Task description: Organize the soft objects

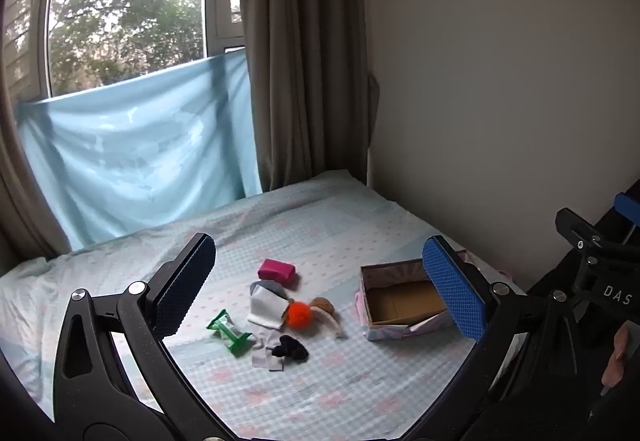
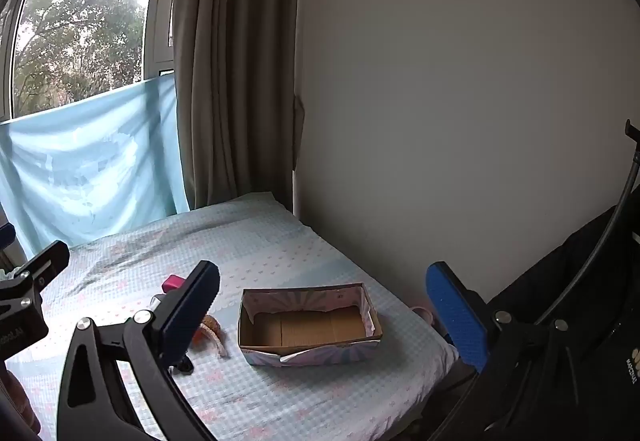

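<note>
Not yet started — left gripper (image 1: 320, 289) and right gripper (image 2: 324, 305) wide open, holding nothing. Next: pick the orange pompom (image 1: 299, 314), left of the empty box (image 1: 404, 307).

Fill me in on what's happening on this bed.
A person holds two tools above the bed; the left tool and right tool are both open and hold nothing. A pile of soft items, including an orange pom-pom and a pink block, lies beside an empty box. Nothing is sorted yet.
</note>
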A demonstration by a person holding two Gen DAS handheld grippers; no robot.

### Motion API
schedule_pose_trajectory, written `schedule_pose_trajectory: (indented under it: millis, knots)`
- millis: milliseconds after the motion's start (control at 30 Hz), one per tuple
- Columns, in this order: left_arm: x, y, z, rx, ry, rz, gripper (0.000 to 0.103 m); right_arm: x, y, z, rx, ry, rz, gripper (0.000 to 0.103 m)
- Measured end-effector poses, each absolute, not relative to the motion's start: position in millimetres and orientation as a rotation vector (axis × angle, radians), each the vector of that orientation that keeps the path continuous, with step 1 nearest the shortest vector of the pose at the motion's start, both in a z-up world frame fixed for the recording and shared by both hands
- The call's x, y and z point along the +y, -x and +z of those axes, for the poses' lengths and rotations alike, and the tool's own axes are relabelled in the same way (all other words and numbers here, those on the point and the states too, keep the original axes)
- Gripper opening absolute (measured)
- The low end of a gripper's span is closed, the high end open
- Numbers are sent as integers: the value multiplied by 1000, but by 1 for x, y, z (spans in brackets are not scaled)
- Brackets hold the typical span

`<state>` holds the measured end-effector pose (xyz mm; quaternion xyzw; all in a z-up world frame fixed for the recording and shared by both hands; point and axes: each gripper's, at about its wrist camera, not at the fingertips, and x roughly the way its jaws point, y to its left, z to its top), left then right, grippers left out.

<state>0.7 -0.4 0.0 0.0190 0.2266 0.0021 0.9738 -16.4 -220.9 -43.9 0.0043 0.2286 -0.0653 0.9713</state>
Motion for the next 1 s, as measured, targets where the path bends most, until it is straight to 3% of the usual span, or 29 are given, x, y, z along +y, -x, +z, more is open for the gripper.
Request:
schedule_pose_trajectory:
  millis: [1000]
  knots:
    - [0,-5,2,456,-33,4,103,-221,12,-50,463,-3,-115,103]
